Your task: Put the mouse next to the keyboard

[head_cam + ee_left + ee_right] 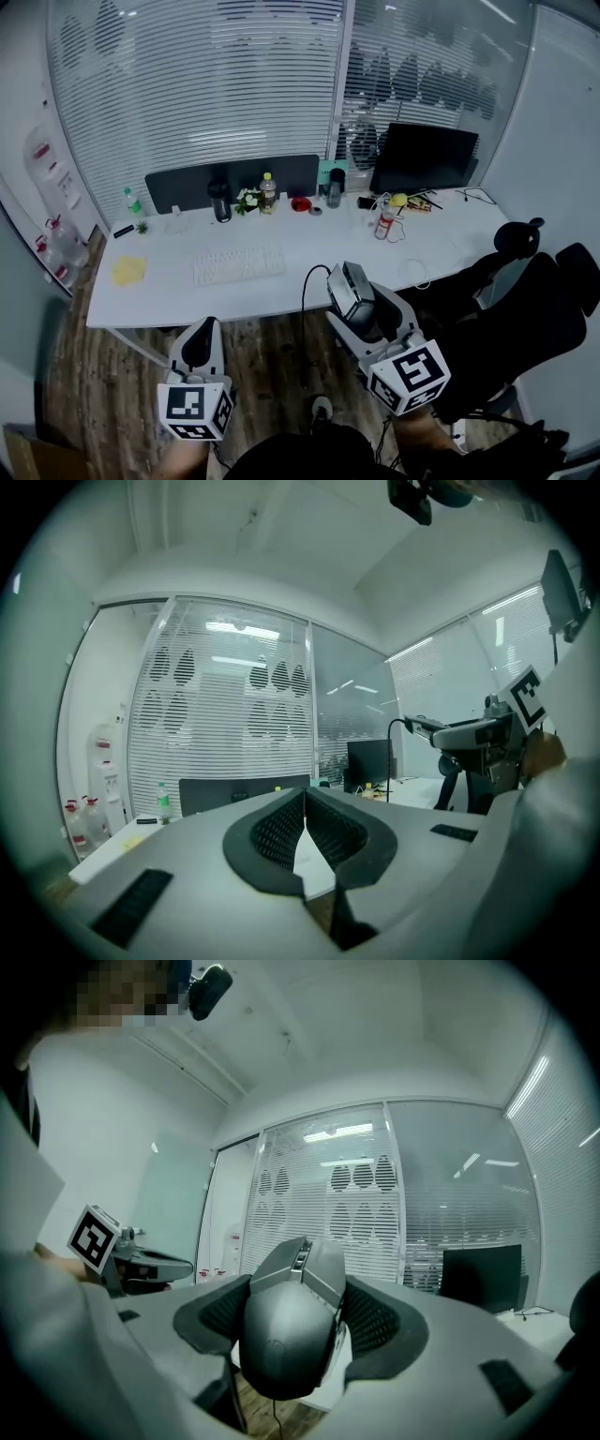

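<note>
A white keyboard [239, 264] lies on the long white desk [309, 246], left of centre. My right gripper [360, 298] hovers above the floor just in front of the desk's near edge, shut on a grey and black wired mouse [349, 287] [291, 1324]. The mouse fills the gap between the pads [380, 1321], and its black cable [306, 287] hangs down. My left gripper [201, 343] [305, 810] is lower and to the left, also in front of the desk. Its ribbed pads [272, 832] meet with nothing between them.
At the desk's back stand a dark monitor [424, 157], a low dark divider panel [232, 181], several bottles [268, 192] and small clutter. A yellow note [128, 270] lies at the left end. A black office chair [525, 314] is at the right, with wooden floor below.
</note>
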Tool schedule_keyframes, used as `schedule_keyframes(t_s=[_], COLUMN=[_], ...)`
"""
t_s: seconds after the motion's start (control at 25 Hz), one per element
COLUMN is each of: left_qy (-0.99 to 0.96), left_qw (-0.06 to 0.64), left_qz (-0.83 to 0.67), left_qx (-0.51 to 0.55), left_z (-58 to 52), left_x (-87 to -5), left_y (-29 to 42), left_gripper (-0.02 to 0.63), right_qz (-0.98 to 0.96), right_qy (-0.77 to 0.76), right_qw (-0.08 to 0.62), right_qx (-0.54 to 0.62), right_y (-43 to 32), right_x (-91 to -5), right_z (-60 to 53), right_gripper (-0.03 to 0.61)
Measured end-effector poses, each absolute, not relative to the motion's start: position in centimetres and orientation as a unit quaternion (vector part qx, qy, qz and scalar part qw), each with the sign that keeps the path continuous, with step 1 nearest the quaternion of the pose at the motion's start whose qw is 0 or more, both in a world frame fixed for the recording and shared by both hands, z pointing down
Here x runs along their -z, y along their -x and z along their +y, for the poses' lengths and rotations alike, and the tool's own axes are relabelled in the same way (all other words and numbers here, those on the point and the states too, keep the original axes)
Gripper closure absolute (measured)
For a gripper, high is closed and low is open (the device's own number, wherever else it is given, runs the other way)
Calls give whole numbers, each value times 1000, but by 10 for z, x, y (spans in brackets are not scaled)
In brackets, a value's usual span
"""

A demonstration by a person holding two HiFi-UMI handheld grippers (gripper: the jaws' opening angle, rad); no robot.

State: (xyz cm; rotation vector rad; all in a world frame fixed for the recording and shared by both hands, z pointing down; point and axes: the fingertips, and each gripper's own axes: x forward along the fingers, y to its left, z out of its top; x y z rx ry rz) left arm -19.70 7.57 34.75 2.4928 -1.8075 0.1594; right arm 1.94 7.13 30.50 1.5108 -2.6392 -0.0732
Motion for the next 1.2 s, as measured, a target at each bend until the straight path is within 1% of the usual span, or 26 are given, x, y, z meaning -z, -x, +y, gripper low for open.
schedule_keyframes(t_s=[0.44, 0.88, 1.2], left_qy=[-790, -783, -777], left_qw=[38, 36, 48], left_qz=[-609, -617, -623], left_qx=[-64, -74, -77], left_z=[-10, -59, -84], left_x=[-349, -352, -363], left_y=[140, 96, 83], left_gripper=[583, 583, 583], right_qz=[-885, -894, -903], right_qy=[-461, -445, -428], right_qw=[51, 37, 32], right_qx=[24, 21, 25], right_y=[-69, -110, -119], right_x=[-306, -310, -314], right_z=[-24, -75, -104], right_gripper=[276, 276, 276])
